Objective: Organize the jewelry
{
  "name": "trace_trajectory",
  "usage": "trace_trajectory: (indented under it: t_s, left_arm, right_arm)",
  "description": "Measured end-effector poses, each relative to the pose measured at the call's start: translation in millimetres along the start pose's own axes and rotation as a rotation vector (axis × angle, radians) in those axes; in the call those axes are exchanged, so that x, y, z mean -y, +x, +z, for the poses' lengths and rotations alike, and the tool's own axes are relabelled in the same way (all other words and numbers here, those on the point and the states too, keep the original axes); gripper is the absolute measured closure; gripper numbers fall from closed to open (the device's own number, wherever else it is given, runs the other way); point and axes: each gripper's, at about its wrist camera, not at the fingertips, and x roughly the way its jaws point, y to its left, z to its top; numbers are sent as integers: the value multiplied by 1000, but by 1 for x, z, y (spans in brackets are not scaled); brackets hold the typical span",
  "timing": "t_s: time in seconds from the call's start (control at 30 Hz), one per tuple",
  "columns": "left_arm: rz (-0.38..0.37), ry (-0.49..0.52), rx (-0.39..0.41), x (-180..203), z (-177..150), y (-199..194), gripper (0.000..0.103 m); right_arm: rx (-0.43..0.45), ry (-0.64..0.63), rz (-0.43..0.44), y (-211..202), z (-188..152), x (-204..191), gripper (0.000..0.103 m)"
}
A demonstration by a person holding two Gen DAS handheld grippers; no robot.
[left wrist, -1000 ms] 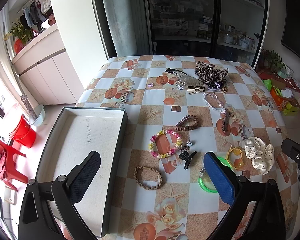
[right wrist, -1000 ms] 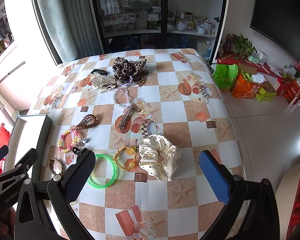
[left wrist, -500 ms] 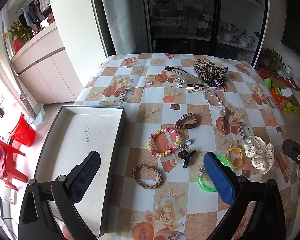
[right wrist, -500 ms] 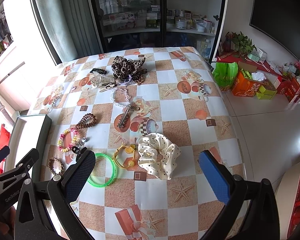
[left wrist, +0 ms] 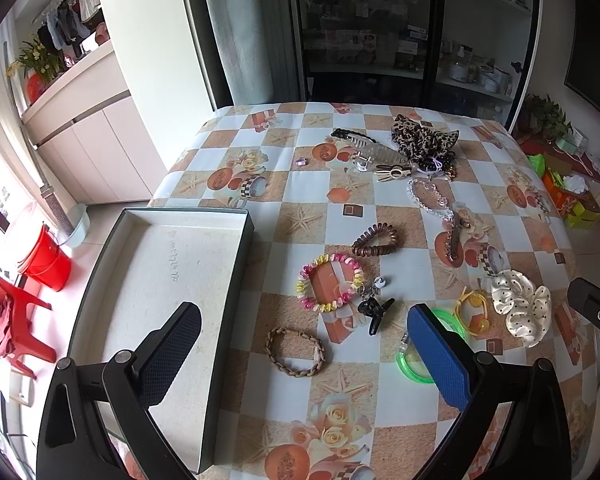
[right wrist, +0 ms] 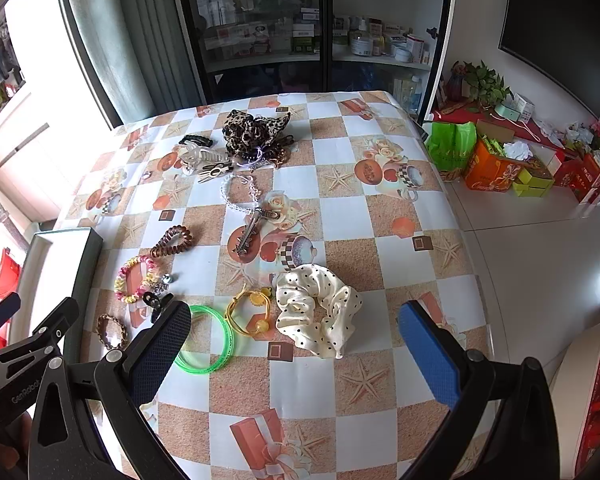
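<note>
Many pieces of jewelry and hair things lie spread on your table with the checked orange and white cloth [right wrist: 340, 216]. Nearest your left gripper [left wrist: 304, 344] is a brown braided bracelet [left wrist: 295, 352], and past it sit a pink and yellow bead bracelet [left wrist: 330, 282], a small black hair claw [left wrist: 374, 310] and a brown spiral hair tie [left wrist: 374, 239]. Your left gripper hangs above the table with its jaws wide apart, holding nothing. On its left, the shallow dark box with a pale inside [left wrist: 160, 280] has nothing in it. Your right gripper [right wrist: 294, 344] is also spread wide and holds nothing. Just ahead of it lie a cream dotted scrunchie [right wrist: 316, 308], a yellow hair tie [right wrist: 250, 312] and green plastic bangles [right wrist: 208, 340], side by side. Far back sits a leopard print scrunchie [right wrist: 254, 128] beside some hair clips.
</note>
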Motion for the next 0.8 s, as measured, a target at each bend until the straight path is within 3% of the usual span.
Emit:
trace_trajectory:
  t_s: [0.8]
  left_arm:
    - [-1,-1,-4,0,1,3,0]
  right_arm:
    - [1,2,2,7,-3,-1,0]
